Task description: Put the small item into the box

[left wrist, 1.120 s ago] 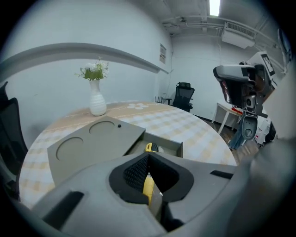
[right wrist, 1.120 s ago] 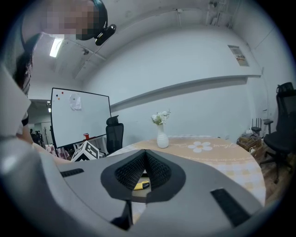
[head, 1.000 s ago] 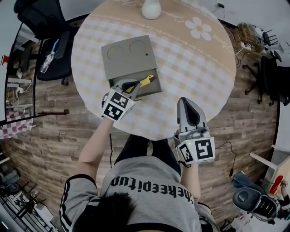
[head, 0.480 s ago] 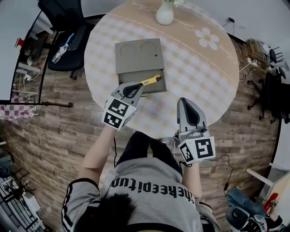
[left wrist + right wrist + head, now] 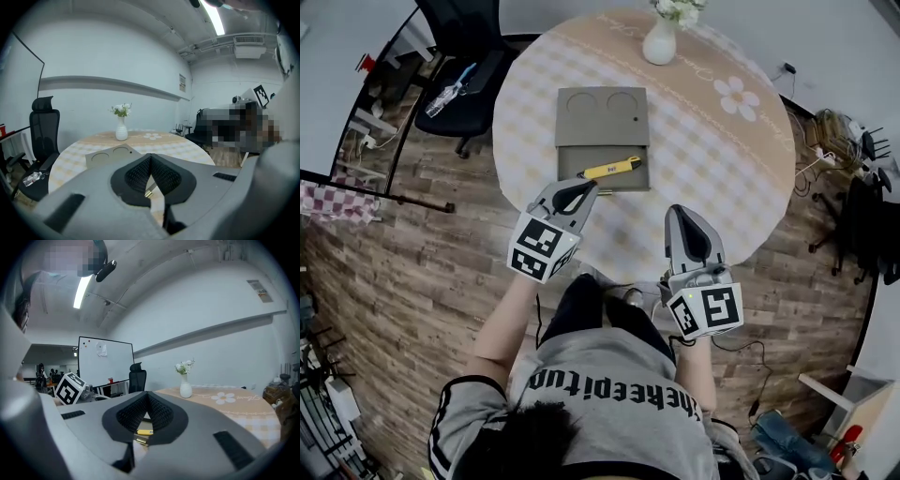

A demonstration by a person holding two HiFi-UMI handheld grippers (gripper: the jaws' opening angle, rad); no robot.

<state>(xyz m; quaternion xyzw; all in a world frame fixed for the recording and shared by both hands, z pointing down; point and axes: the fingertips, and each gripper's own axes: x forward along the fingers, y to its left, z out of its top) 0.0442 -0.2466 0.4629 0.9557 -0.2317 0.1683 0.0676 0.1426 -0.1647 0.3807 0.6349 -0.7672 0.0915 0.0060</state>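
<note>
Two grippers hang near 6 o'clock rim of round checked surface (image 5: 712, 169). Open grey box (image 5: 602, 122) sits toward 11 o'clock of surface centre, ringed lid at 12 o'clock, tray at 6 o'clock. Left gripper (image 5: 585, 187) has pulled back and up from tray toward 6 o'clock, jaws clenched on nothing. Right gripper (image 5: 680, 209) at its 3 o'clock, jaws likewise closed, empty. Left behind in tray: small yellow item (image 5: 611, 169), slim, bar-shaped, darker ends, lying slanted. Placement looks done.

small item (image 5: 610, 169) in box (image 5: 602, 117), vase (image 5: 660, 45) behind box, on table (image 5: 717, 164)
</note>
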